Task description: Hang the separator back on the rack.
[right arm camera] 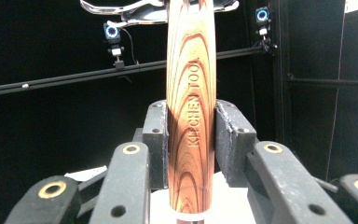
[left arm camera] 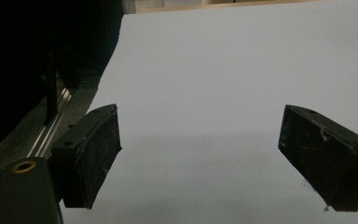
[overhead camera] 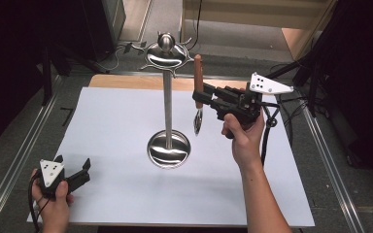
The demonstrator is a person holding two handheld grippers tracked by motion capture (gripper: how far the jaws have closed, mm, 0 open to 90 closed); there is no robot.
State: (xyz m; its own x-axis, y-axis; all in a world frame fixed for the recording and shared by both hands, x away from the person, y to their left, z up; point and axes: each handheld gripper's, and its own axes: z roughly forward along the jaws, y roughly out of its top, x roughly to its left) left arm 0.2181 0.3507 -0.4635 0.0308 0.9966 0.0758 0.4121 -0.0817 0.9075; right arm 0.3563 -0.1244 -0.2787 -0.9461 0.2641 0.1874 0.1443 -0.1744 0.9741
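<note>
The right gripper (overhead camera: 200, 100) is clamping a wooden-handled utensil (overhead camera: 198, 77) upright beside the metal stand (overhead camera: 168, 97), above the table's (overhead camera: 126, 194) far right. The left gripper (overhead camera: 73, 167) is sitting wide open near the front left corner.

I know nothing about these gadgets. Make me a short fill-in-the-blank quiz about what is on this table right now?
1. The right gripper is shut on the ____ handle of a metal-tipped kitchen utensil.
2. The left gripper has its fingers ____, with nothing between them.
3. The tall shiny metal stand rests on a ____ sheet covering the table.

Missing words: wooden; open; white
</note>
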